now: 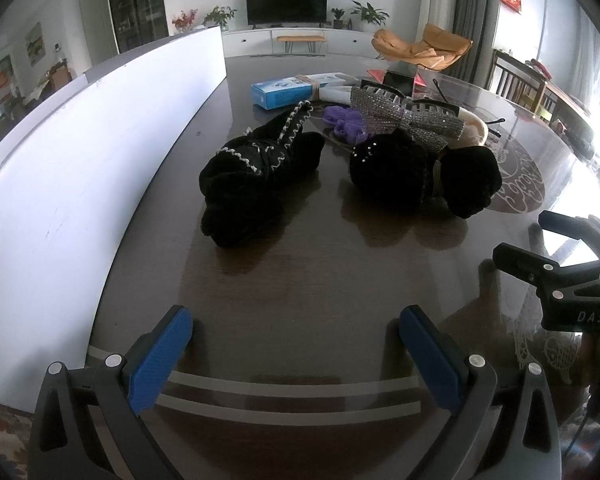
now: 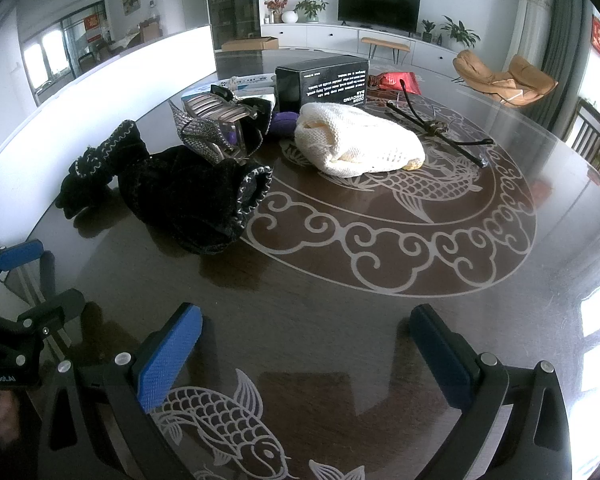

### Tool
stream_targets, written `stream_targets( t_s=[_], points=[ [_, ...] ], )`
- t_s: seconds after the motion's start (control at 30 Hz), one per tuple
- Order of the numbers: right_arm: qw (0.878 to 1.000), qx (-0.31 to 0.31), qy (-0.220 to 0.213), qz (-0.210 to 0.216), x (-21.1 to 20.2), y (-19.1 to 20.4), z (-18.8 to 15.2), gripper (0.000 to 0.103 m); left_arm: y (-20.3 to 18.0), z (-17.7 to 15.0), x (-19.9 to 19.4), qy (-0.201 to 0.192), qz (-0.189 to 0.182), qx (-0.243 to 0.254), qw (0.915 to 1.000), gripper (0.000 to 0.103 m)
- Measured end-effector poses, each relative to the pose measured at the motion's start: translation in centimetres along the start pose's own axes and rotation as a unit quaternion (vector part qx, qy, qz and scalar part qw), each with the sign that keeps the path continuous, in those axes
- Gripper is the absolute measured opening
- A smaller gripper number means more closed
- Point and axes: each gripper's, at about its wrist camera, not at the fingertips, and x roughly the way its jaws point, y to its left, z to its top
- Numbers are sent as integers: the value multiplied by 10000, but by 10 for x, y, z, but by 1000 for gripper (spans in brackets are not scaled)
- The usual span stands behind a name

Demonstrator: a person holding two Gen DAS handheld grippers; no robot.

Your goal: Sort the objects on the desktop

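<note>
On the dark table lie a black trimmed bow, a black velvet bow, a rhinestone bow clip, a purple scrunchie and a blue box. The right wrist view shows the velvet bow, the trimmed bow, the rhinestone clip, a cream knit piece, a black box, a red packet and a black hair tie. My left gripper is open and empty, short of the bows. My right gripper is open and empty; it also shows in the left wrist view.
A white board stands along the table's left side. The table carries a carp and cloud pattern. Beyond are a TV, an orange lounge chair and wooden chairs at the right.
</note>
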Motion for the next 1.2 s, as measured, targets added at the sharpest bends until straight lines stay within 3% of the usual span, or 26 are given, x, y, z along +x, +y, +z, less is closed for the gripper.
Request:
stream_targets(
  t_s=[1.2],
  points=[
    [10000,-21,-4,29,-1,0,-1,103,1,0,1,3,-41,28,10000,103]
  ],
)
